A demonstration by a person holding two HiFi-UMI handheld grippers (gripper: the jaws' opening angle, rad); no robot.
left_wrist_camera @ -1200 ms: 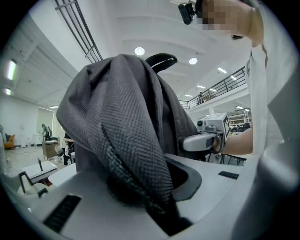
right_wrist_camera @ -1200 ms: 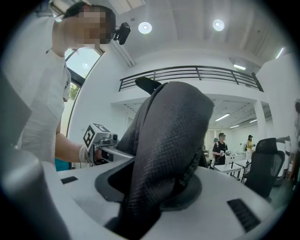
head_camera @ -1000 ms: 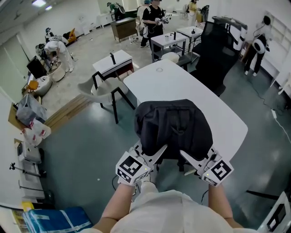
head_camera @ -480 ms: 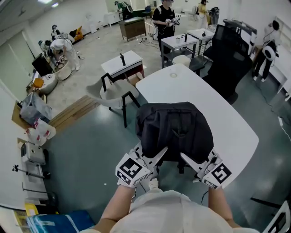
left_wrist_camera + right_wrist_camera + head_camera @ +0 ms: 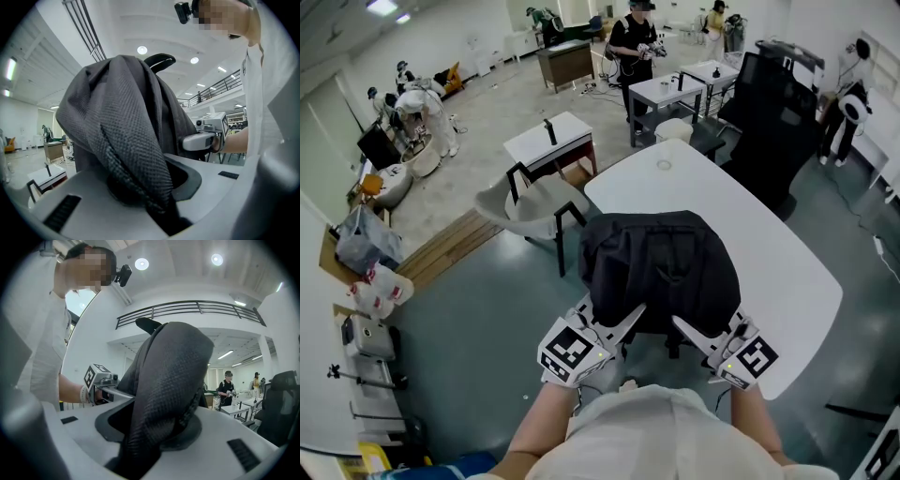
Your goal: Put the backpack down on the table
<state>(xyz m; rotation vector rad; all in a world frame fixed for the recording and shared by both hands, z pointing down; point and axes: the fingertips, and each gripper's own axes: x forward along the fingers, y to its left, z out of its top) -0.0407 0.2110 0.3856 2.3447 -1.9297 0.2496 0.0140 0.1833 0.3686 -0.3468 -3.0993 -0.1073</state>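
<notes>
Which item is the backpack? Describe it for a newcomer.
Find the large white table in the middle of the head view. At its near end, the left gripper and right gripper hold up the backpack. Unlike the black office chair beyond, it is soft dark fabric, held off the floor.

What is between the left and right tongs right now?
The black woven-fabric backpack, held up between the left tongs and the right tongs, each shut on a fold of it; the head view shows this.

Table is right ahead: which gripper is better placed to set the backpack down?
Right: the right gripper is at the table edge, the left gripper over floor. Both grip the backpack.
</notes>
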